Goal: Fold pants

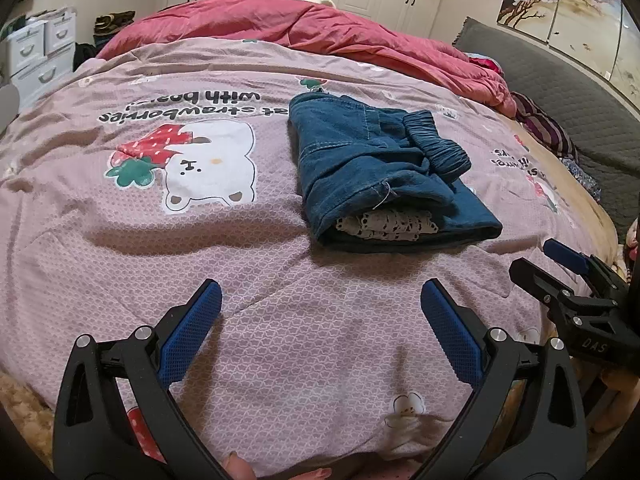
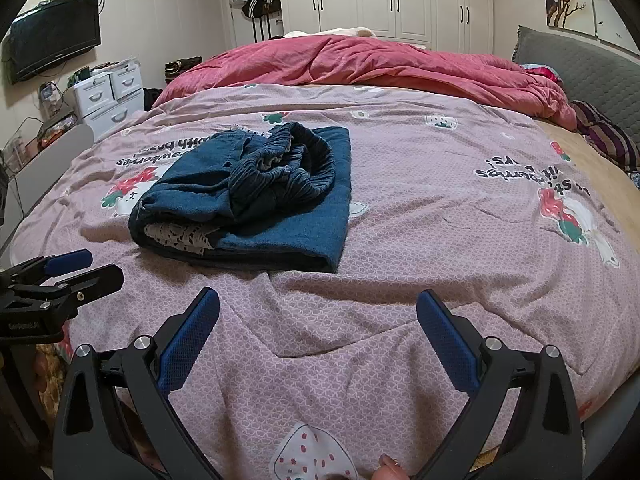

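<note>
Blue denim pants [image 1: 376,168] lie folded into a thick bundle on the pink printed quilt [image 1: 200,240], the elastic waistband [image 1: 436,144] bunched on top and white lace lining showing at the near end. The same pants [image 2: 256,200] appear ahead and left in the right wrist view. My left gripper [image 1: 320,300] hovers over the quilt short of the bundle, open and holding nothing. My right gripper [image 2: 318,308] is likewise open and empty, also short of the pants. Each gripper shows at the edge of the other's view: the right gripper [image 1: 568,268], the left gripper [image 2: 68,268].
A rumpled red duvet [image 2: 360,64] lies at the far side of the bed. A grey padded headboard [image 2: 580,64] runs along the right. White drawer units [image 2: 108,92], a wall TV [image 2: 52,36] and wardrobes [image 2: 400,0] stand beyond. Striped fabric [image 1: 544,128] sits at the right.
</note>
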{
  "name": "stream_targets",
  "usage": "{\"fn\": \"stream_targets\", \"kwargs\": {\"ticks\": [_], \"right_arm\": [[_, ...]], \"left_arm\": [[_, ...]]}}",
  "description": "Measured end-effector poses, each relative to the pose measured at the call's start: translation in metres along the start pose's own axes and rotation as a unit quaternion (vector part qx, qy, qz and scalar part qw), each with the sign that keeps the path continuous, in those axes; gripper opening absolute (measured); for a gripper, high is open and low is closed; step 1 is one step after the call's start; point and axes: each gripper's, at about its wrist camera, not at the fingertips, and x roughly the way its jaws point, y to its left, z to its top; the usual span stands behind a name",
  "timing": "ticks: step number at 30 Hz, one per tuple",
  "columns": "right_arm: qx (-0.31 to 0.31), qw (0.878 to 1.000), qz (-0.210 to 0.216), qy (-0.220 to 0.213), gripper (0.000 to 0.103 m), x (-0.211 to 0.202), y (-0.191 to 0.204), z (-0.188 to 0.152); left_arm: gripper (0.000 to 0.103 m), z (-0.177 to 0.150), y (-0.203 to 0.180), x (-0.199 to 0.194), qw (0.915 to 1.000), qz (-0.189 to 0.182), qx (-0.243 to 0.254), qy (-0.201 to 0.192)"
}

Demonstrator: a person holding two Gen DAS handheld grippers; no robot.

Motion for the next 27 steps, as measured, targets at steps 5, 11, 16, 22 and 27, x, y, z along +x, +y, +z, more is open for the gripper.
{"fn": "stream_targets", "kwargs": {"ticks": [5, 11, 16, 22, 27], "right_arm": [[0.001, 1.0, -0.001, -0.001, 0.099, -0.0008, 0.0004, -0.0001], [0.003, 1.0, -0.002, -0.002, 0.099, -0.003, -0.001, 0.0003], [0.003, 1.0, -0.001, -0.002, 0.099, -0.0029, -0.0014, 0.0005], [0.003, 1.0, -0.001, 0.0, 0.099, -0.0028, -0.0023, 0.0004], [0.003, 1.0, -0.002, 0.0, 0.099, -0.0024, -0.0022, 0.0004]], "left_arm": [[0.094, 0.0003, -0.0005, 0.0008, 1.0, -0.002, 0.002, 0.004], [0.094, 0.0001, -0.0011, 0.0005, 1.0, -0.001, 0.005, 0.003], [0.094, 0.0003, -0.0011, 0.0005, 1.0, -0.001, 0.005, 0.002], [0.094, 0.0004, -0.0008, 0.0006, 1.0, -0.001, 0.005, 0.003], [0.094, 0.0007, 0.0008, -0.0001, 0.9999, -0.011, -0.001, 0.002]]}}
